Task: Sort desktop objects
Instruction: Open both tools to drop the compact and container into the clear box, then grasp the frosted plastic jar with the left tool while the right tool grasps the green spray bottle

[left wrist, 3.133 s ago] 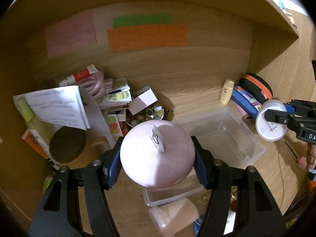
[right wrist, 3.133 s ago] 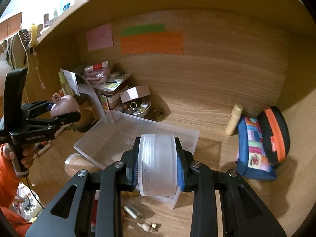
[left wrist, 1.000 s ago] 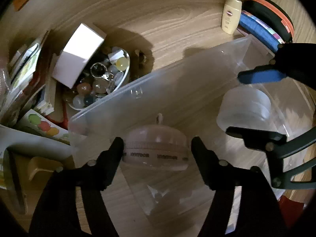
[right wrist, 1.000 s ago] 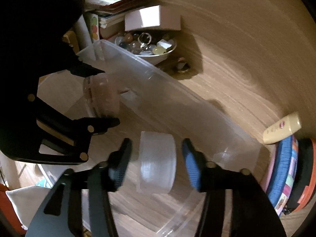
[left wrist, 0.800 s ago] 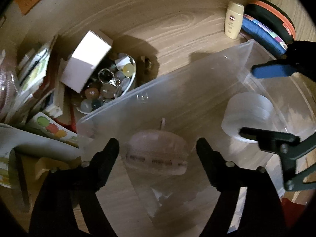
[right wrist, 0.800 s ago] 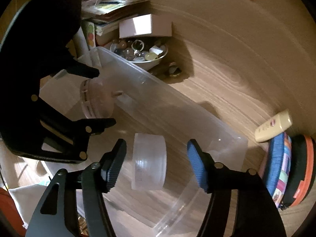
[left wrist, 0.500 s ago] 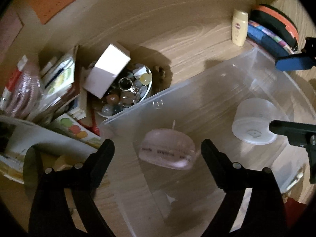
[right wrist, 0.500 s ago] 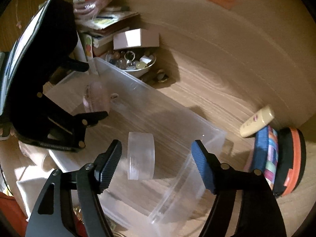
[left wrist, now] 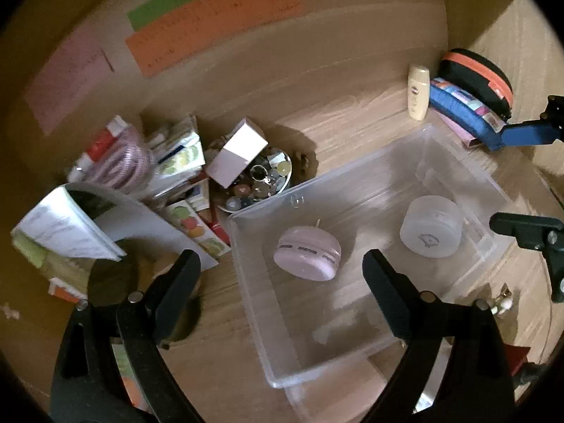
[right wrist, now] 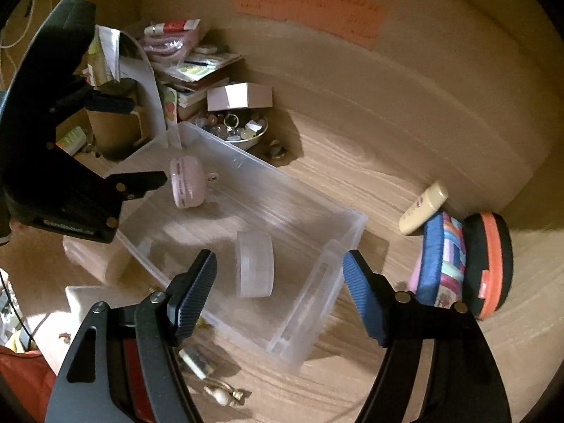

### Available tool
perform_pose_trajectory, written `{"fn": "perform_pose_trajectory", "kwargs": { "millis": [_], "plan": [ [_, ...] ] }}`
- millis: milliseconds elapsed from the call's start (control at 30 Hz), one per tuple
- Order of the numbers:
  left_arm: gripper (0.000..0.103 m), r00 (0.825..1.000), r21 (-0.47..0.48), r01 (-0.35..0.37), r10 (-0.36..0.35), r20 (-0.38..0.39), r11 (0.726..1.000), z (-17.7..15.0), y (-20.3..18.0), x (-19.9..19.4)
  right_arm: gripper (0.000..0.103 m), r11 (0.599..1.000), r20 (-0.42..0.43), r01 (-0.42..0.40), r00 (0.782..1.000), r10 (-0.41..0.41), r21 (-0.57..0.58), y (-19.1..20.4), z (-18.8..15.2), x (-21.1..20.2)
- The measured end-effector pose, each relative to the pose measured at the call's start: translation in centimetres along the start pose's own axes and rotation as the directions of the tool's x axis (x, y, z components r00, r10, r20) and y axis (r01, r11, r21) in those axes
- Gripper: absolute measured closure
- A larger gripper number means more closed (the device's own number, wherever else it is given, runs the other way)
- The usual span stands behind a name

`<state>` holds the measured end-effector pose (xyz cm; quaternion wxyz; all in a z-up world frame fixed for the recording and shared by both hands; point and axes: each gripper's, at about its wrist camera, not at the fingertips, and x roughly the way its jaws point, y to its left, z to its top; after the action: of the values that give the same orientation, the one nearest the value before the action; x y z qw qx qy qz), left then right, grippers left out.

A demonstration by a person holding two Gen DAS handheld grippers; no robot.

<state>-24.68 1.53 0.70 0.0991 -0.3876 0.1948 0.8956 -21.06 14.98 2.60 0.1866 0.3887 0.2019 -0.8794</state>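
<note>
Sorting is partway along: two items already lie in the clear bin (left wrist: 458,176), both hands empty above it.

Positions, all relative to the bin:
- Pink case (left wrist: 306,257) rests on the bin floor, toward its left end.
- White jar (left wrist: 430,225) sits on the bin floor toward the right end; in the right wrist view it (right wrist: 254,264) appears lying on its side.
- Bowl of trinkets (left wrist: 257,183) and a white box (left wrist: 237,158) sit just behind the bin's back-left corner; a pile of papers and packets lies further left of that.
- Cream bottle (left wrist: 418,92) and a blue pouch (left wrist: 461,112) lie behind the right end, apart from the bin.
- Small loose bits lie on the tabletop (right wrist: 387,162) in front of the bin; too small to identify.

Step in hand (judgement): clear both grippers up and away from the bin, then pick the next item. To do it well, lift straight out so the fingers do not catch the bin wall or nudge the two placed items. The bottle looks the easiest next grasp for the right side; the trinket bowl would need a level carry.

Fingers:
- Left gripper (left wrist: 282,271): fingers wide apart and opening; nothing between the pads, no contact with the case below.
- Right gripper (right wrist: 280,283): fingers well apart, holding nothing; the jar lies below the gap, untouched.
</note>
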Motion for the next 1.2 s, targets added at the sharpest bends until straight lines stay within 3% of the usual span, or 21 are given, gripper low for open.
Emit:
{"fn": "perform_pose_trajectory", "kwargs": {
  "millis": [267, 367, 667, 933, 1200],
  "plan": [
    [0.007, 0.998, -0.016, -0.020, 0.021, 0.061, 1.000, -2.3, -0.6, -4.3, 0.030, 1.000, 0.083, 0.016, 0.996, -0.015, -0.006, 0.5, -1.7, -3.8],
    [0.007, 0.996, -0.023, -0.027, 0.029, 0.083, 0.999, -3.3, -0.9, -5.5, 0.020, 1.000, 0.132, 0.023, 0.991, -0.022, -0.007, 0.9, -2.6, -5.4],
    [0.003, 0.991, -0.071, -0.048, 0.057, 0.121, 0.996, -7.1, -1.1, -7.4, 0.019, 1.000, 0.174, 0.007, 0.985, -0.010, 0.019, 2.9, -5.8, -7.0],
    [0.003, 0.993, -0.165, -0.062, 0.078, 0.092, 0.984, -10.2, -0.2, -6.6, 0.019, 0.994, 0.232, -0.023, 0.973, -0.002, 0.104, 2.7, -9.6, -7.5],
    [0.003, 0.999, -0.238, 0.008, 0.001, 0.041, 0.971, -13.0, -1.2, -4.7, 0.019, 0.990, 0.228, -0.096, 0.971, 0.070, 0.104, 3.7, -12.7, -7.2]
  ]
}}
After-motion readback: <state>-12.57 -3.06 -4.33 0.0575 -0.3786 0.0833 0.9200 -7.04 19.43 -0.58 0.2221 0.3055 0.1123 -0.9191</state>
